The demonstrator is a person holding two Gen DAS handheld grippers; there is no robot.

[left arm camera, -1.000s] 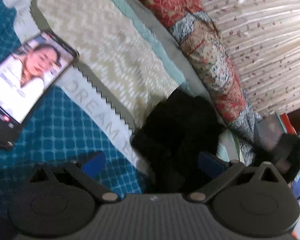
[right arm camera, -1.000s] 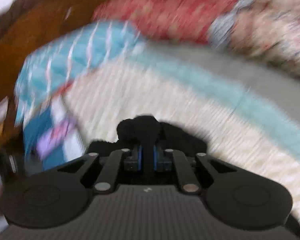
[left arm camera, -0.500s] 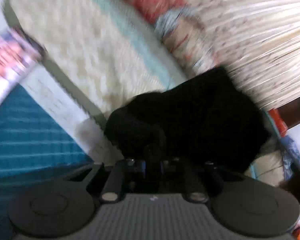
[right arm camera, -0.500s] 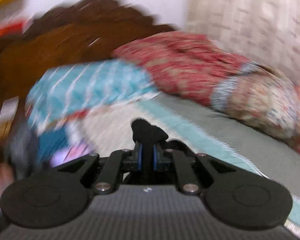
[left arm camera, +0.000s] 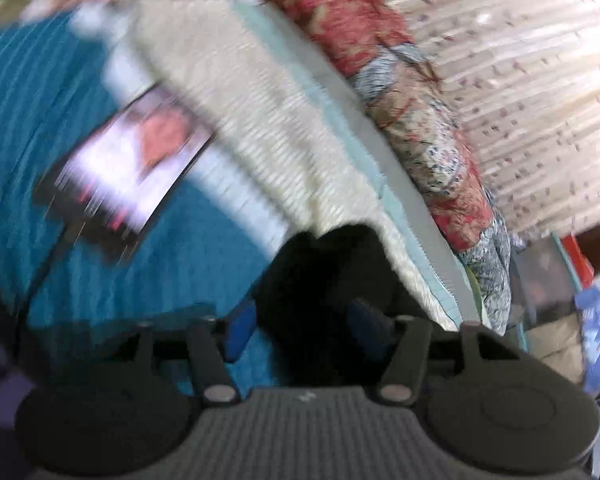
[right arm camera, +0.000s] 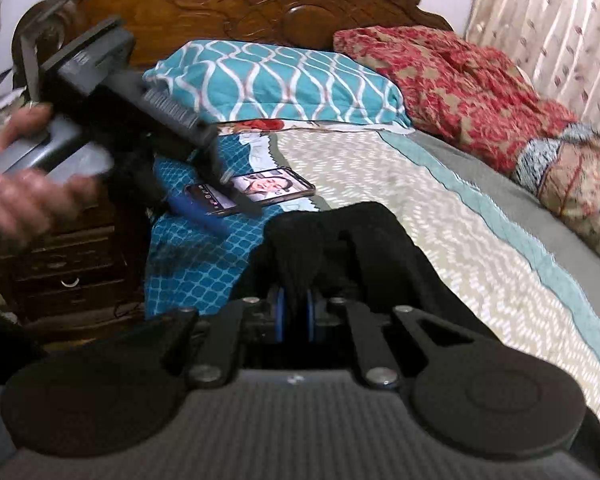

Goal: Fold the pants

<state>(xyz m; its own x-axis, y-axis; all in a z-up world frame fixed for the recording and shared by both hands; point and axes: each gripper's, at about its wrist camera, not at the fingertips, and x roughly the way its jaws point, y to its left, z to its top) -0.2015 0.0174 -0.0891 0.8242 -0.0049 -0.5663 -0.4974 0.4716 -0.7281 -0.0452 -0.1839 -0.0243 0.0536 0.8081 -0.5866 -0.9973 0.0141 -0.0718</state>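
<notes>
On top of the bed (right arm camera: 480, 248), black pants (right arm camera: 364, 240) bunched in a dark heap over the cream patterned part of the cover, partly reaching the teal checked part. Right gripper (right arm camera: 294, 314) clamped on a fold of the pants, the two blue pads pressed close with black cloth squeezed between and rising just ahead of them. Left gripper (left arm camera: 304, 330) with jaws opening, blue pads apart; pants (left arm camera: 324, 280) lying between and ahead of them, pads not pressing the cloth. Seen also from the right wrist view: the left gripper (right arm camera: 216, 196) raised at the left side, held by a hand (right arm camera: 24, 184), above the teal cover and apart from the heap. Phone (right arm camera: 252, 194) lying flat with lit screen on the cover, beyond the pants, near the border of teal and cream; same phone (left arm camera: 128, 172) blurred in the left wrist view. Teal pillow (right arm camera: 276, 84) with white wavy lines and red flowered blanket (right arm camera: 460, 92) at the far end, against the carved wooden headboard (right arm camera: 228, 4). Pale curtain (right arm camera: 560, 20) along the right side. Dark wooden drawers (right arm camera: 68, 276) beside the bed at the left.
</notes>
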